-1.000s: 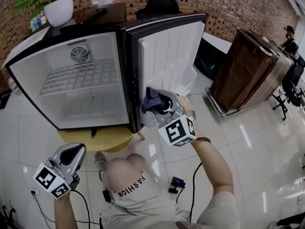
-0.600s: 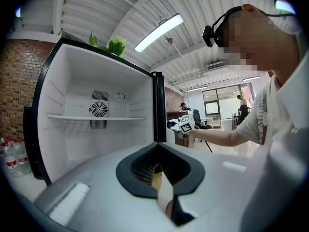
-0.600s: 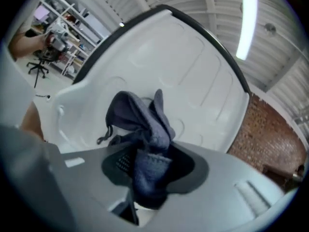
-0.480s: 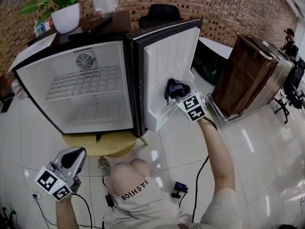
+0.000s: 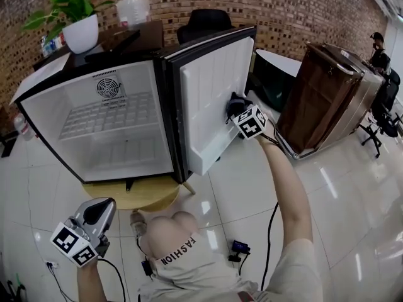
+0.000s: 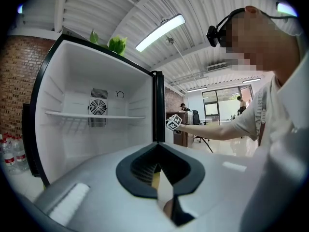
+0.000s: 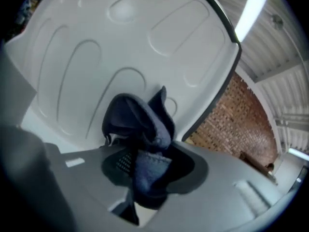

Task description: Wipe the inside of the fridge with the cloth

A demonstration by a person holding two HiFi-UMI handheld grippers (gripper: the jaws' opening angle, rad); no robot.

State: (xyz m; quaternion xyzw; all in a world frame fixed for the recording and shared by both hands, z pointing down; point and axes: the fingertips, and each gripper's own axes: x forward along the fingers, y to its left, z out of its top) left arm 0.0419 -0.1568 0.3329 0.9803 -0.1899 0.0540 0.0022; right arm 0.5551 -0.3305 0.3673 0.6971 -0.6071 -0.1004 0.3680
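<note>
the dark blue cloth (image 7: 139,129) is bunched up and pinched in the right gripper (image 5: 238,109), whose jaws are closed down on it with only the thickness of the fabric between them. the crumpled end of the cloth sits against the white moulded inner liner of the fridge door (image 5: 211,99), about halfway up and near the door's outer edge.

the door stands wide open, and its low ledge (image 5: 204,156) juts out below the gripper. the open door stands between this gripper and the fridge (image 5: 160,106) cavity, which holds a wire shelf (image 5: 104,115) and a round fan grille (image 5: 106,87) on the back wall.

the left gripper (image 5: 99,209) hangs low in front of the fridge, well apart from it, jaws fully together with nothing in them.

the fridge rests on a round wooden stand (image 5: 135,194). on top of it are a potted plant (image 5: 82,31) and a dark flat item. the person's bent knee (image 5: 167,228) is just below the stand, with a cable and a small black device (image 5: 236,249) on the glossy tiled floor (image 5: 352,187). a brown wooden cabinet (image 5: 315,99) stands to the right of the door, a black chair (image 5: 208,22) behind it, and a brick wall (image 5: 302,5) beyond.
</note>
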